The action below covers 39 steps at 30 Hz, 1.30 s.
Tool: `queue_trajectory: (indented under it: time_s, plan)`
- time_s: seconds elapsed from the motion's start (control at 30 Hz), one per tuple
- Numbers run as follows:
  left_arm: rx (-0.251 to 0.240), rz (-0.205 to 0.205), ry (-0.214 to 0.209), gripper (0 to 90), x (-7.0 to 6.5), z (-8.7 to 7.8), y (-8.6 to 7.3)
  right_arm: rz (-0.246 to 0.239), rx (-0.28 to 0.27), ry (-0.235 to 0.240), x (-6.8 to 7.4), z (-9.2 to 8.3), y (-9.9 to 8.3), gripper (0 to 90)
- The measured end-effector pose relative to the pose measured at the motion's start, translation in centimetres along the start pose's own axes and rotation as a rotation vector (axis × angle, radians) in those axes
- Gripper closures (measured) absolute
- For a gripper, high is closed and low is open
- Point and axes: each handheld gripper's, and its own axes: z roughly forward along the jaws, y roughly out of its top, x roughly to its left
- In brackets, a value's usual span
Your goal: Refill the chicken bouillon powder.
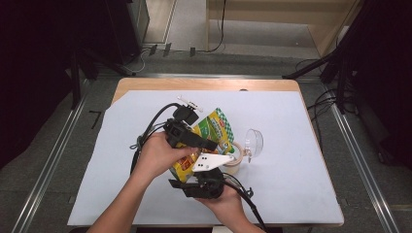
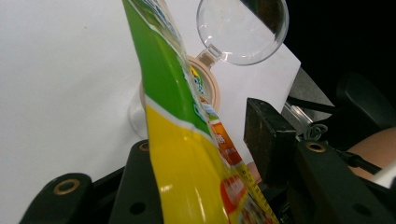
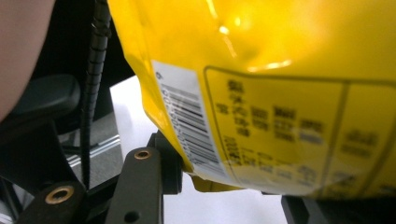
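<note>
Two hand-held tools meet over the middle of a white-covered table [image 1: 291,184], both working on one snack bag [image 1: 214,130]. The left tool [image 1: 206,144] comes in from the left in the person's left hand [image 1: 156,154]. In the left gripper view the yellow and green bag [image 2: 187,154] stands edge-on between its jaws; the right-hand jaw pad stands apart from the foil, and whether the left-hand one presses on it cannot be told. The right tool [image 1: 206,187] comes up from the near edge. In the right gripper view the bag's yellow back [image 3: 280,107], with its barcode label [image 3: 187,126], sits between the jaws at its bottom corner, seemingly gripped there.

The bag is held up off the table, tilted, just above a roll of tape [image 1: 234,158] and a clear plastic cup [image 1: 252,141] lying on its side.

The step looks like a handover or re-grip between tools. Next, one tool likely needs a firm hold before the other lets go, or the slippery foil may slide out.
</note>
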Motion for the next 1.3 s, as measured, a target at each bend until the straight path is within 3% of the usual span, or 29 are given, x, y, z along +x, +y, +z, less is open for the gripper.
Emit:
queue_trajectory:
  time_s: [0.17,0.23,0.3,0.5,0.67,0.87,1.07,1.3]
  plan:
    - [0.001,-0.003,0.011,60.3,-0.3,-0.3,-0.1,-0.002,-0.011,0.002,0.3,-0.2,0.2,61.6]
    - [0.018,0.003,0.019,66.8,-0.2,-0.3,-0.1,-0.002,-0.003,0.004,0.4,-0.2,0.3,61.1]
    - [0.033,0.006,0.024,73.7,-0.2,-0.2,-0.1,-0.026,0.012,-0.005,0.6,0.0,0.2,59.9]
    - [0.053,0.007,0.03,78.8,-0.1,-0.2,0.0,-0.077,0.037,-0.006,1.0,0.4,0.1,51.9]
    - [0.054,0.006,0.031,79.4,-0.2,-0.1,0.0,-0.142,0.062,-0.04,1.4,0.6,0.0,59.4]
    - [0.041,0.014,0.03,77.4,-0.4,-0.1,0.0,-0.133,0.051,-0.065,1.2,0.4,0.0,62.0]
    - [0.018,0.007,0.01,68.4,-0.5,-0.4,0.1,-0.116,0.027,-0.054,1.1,0.1,0.2,62.4]
    - [-0.006,0.005,0.015,61.4,-0.6,-0.7,0.1,-0.061,-0.001,-0.028,0.8,-0.2,0.4,62.3]
